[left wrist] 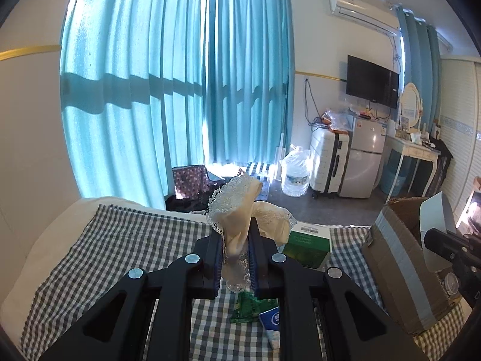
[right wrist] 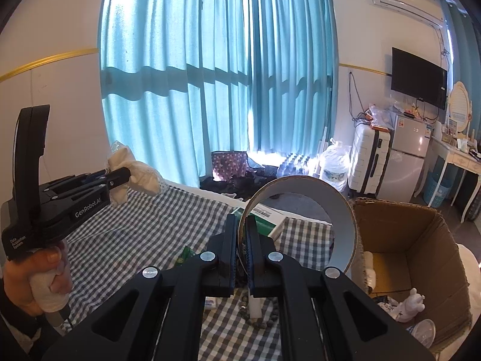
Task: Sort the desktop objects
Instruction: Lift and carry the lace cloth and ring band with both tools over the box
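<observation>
"GenRobot.AI" left hand-held gripper [right wrist: 120,177] pinches lace cloth [left wrist: 240,207]; right hand-held gripper [right wrist: 241,234] clamps tape roll [right wrist: 342,225]

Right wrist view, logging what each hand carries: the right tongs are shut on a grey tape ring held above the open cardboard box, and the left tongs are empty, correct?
Not quite. The left tongs are not empty: they are shut on a cream lace-trimmed cloth, clearest in the left wrist view. The rest stands: the right tongs grip the grey tape ring above the open cardboard box.

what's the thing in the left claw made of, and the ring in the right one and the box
Bundle in the left claw: soft cream fabric with white lace trim, seemingly cotton. Ring in the right claw: probably cardboard, brown outside, matte pale lining. Box: corrugated cardboard, grey-taped.
</observation>
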`<state>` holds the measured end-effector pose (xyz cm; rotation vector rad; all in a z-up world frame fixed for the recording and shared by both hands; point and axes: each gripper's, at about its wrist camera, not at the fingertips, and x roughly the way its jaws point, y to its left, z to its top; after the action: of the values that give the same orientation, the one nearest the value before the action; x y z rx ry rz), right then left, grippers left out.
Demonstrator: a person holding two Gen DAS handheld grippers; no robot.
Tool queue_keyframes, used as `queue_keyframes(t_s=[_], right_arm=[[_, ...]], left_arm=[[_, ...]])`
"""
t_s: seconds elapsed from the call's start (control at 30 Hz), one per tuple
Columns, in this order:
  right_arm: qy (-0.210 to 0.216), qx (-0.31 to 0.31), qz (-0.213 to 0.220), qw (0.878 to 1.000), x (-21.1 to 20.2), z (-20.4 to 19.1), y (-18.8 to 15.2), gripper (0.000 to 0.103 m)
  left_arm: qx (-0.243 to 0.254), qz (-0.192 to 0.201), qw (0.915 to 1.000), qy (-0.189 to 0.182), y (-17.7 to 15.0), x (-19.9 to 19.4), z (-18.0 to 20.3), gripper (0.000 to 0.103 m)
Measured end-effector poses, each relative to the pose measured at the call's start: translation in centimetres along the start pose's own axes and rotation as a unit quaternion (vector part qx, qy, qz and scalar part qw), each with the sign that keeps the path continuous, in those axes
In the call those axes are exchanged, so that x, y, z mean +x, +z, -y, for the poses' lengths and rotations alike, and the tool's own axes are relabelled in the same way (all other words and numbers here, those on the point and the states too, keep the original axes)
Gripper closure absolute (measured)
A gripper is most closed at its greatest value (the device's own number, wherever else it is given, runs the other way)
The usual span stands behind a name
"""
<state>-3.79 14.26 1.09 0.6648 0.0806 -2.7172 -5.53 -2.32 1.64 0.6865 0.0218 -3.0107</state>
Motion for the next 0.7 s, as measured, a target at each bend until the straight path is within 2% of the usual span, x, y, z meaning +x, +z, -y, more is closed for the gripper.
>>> queue_keyframes(t_s=[0.13,0.23,0.7], right_arm=[[-0.011,0.01,0.007,1.0,-1.2,1.3,0.2,0.098],[-0.036,0.001,0.019,0.999,-2.0,1.9,0.6,0.098],[-0.085,0.041,0.034,0.995,-6.6,7.3,2.1,0.098]], left_arm=[[0.007,-0.002,0.9998,-0.021,0.3,-0.6,1.7,0.088],[0.019,0.005,0.9995,-0.024,0.6,-1.2,3.2,0.088],[0.021,-0.005,0.9985,-0.05,1.2,-2.7,9.7,0.088]])
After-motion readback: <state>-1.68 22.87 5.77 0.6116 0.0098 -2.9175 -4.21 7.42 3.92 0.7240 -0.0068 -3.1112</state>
